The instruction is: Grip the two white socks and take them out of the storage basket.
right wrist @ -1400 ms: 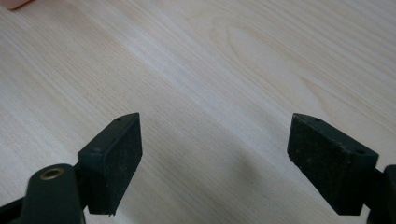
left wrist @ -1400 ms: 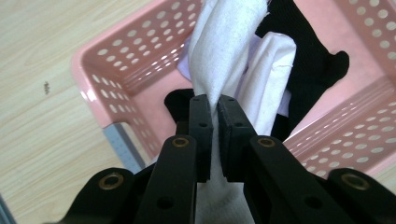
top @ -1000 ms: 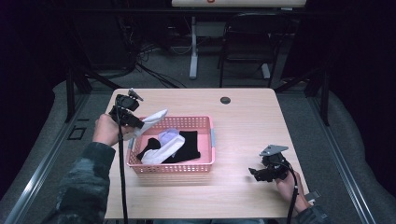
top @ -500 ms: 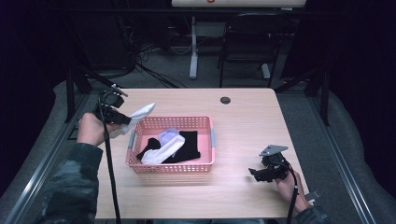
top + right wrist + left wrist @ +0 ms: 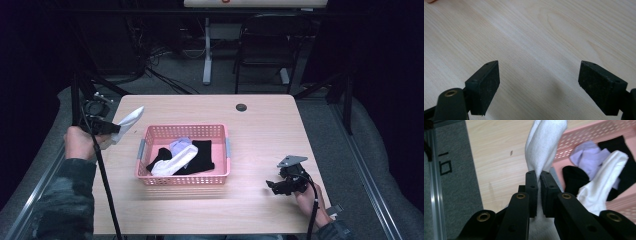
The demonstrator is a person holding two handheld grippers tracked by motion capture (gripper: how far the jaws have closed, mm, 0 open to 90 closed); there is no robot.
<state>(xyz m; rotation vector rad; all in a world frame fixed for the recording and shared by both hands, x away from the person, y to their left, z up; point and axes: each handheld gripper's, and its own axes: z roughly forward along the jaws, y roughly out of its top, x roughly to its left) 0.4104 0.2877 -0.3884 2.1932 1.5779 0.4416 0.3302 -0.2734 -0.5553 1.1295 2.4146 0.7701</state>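
Observation:
My left gripper (image 5: pixel 111 129) is shut on a white sock (image 5: pixel 128 121), held above the table's left edge, left of the pink basket (image 5: pixel 182 177). In the left gripper view the white sock (image 5: pixel 541 147) rises from between the closed jaws of that gripper (image 5: pixel 538 175). Inside the basket lie a black sock (image 5: pixel 202 155), another white sock (image 5: pixel 174 161) and a pale lilac sock (image 5: pixel 179 145). My right gripper (image 5: pixel 274 186) rests low over the table at the front right, open and empty; the right gripper view shows it (image 5: pixel 537 77) over bare wood.
A small black round object (image 5: pixel 241 107) sits near the table's far edge. A dark chair (image 5: pixel 265 47) and cables stand behind the table. A metal rail (image 5: pixel 434 185) and grey floor run along the table's left side.
My left gripper has carried the white sock out of the basket, leftward past the table's left edge. The right gripper has stayed put.

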